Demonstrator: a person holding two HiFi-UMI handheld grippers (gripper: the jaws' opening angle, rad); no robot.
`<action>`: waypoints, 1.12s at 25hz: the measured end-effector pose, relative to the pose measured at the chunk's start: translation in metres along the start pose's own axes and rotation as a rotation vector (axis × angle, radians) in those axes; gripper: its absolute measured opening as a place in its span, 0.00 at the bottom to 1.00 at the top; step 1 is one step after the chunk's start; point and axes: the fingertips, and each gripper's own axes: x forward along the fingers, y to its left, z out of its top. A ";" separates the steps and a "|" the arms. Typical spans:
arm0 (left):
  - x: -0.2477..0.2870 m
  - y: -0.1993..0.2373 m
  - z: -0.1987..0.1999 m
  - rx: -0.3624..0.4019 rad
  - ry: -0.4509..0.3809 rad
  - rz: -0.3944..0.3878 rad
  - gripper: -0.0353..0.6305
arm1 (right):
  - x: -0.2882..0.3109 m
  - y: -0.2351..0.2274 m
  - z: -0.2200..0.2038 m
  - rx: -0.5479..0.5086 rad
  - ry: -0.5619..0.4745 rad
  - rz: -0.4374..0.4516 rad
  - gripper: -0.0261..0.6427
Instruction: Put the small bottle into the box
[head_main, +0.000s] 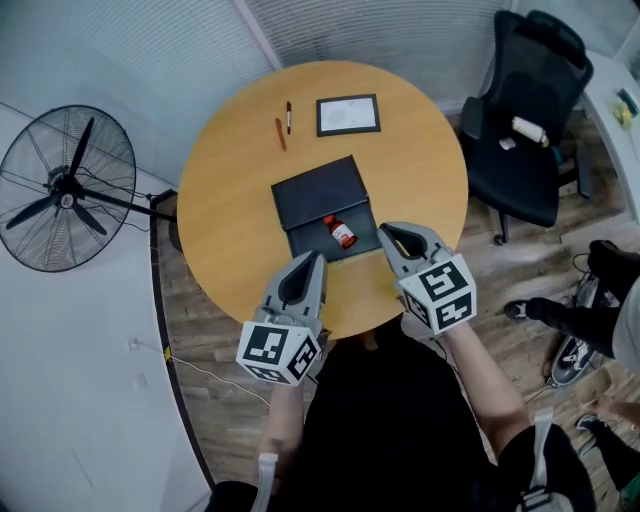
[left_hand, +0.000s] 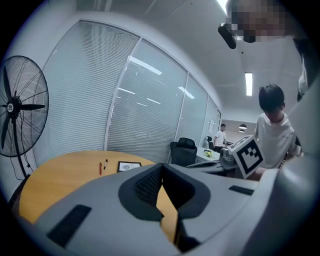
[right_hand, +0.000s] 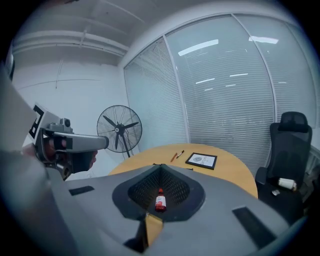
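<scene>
Right tool (head_main: 389, 233), small bottle (head_main: 341, 232) in box (head_main: 308, 236), pens (head_main: 281, 134)

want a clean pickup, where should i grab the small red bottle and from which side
Grip the small bottle across its labelled body, coming straight down from above. It lies on its side on the dark box, cap pointing away from the person, so close across its width, probably not along its length.
</scene>
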 end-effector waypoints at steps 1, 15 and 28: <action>-0.002 0.002 0.002 0.002 -0.004 -0.001 0.05 | -0.002 0.003 0.004 -0.002 -0.015 0.001 0.05; -0.047 0.042 0.015 0.008 -0.028 -0.039 0.05 | -0.013 0.062 0.043 -0.003 -0.118 -0.027 0.05; -0.075 0.071 0.016 0.010 -0.046 -0.095 0.05 | -0.024 0.104 0.054 -0.027 -0.147 -0.102 0.05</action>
